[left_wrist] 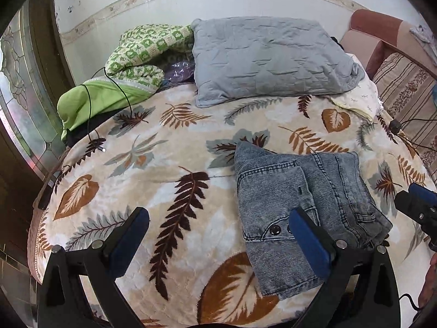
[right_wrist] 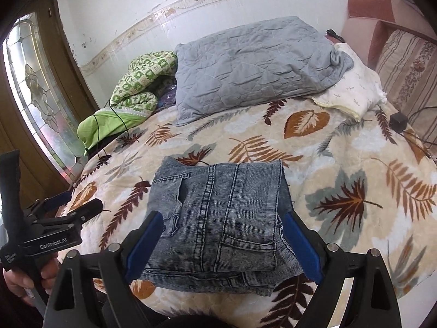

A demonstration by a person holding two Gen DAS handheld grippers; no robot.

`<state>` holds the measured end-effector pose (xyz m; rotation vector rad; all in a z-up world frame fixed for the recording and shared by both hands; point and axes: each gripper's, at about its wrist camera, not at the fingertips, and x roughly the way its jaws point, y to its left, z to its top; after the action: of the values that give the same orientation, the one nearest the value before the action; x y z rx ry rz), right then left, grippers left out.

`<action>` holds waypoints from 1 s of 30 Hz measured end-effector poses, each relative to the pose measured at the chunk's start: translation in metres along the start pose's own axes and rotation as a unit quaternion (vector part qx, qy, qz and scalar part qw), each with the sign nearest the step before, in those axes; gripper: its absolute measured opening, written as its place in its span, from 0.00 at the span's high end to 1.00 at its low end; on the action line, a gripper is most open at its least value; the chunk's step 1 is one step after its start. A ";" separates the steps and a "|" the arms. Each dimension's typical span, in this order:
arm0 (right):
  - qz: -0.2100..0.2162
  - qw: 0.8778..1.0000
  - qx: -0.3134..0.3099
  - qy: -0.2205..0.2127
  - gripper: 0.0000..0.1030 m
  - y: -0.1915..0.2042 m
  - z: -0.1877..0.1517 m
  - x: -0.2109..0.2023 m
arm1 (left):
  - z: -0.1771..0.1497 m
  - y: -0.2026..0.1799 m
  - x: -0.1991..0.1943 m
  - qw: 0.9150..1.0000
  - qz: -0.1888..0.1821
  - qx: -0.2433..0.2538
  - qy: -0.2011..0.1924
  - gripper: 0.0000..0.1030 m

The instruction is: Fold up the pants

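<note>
The blue-grey denim pants (left_wrist: 314,191) lie folded into a compact stack on the leaf-patterned blanket (left_wrist: 164,164). My left gripper (left_wrist: 218,218) hovers open above the blanket, and its right finger (left_wrist: 303,224) overlaps the stack's near left corner in the picture. In the right wrist view the folded pants (right_wrist: 226,191) fill the gap between the spread blue pads of my right gripper (right_wrist: 222,218), which is open and holds nothing. The left gripper (right_wrist: 82,202) shows at the left edge with a hand (right_wrist: 16,281) on its grip. The right gripper (left_wrist: 415,199) peeks in at the right edge.
A grey quilted pillow (left_wrist: 267,57) and a green patterned quilt (left_wrist: 136,54) lie at the far side of the bed. A black cable (left_wrist: 90,109) trails over the green cloth. A black adapter (right_wrist: 398,121) sits at the right, by a striped cushion (left_wrist: 404,90). A glazed door (right_wrist: 35,95) stands left.
</note>
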<state>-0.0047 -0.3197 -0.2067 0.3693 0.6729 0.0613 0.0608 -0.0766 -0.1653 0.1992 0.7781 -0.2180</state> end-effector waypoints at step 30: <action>0.114 0.983 0.093 0.113 0.08 -0.080 -0.007 0.129 | -0.008 -0.006 0.143 0.969 -0.203 -0.068 0.126 0.01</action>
<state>0.0868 -0.3694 -0.3174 0.6260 0.8610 0.2633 0.1526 -0.0977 -0.2736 -0.0672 1.0816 -0.5314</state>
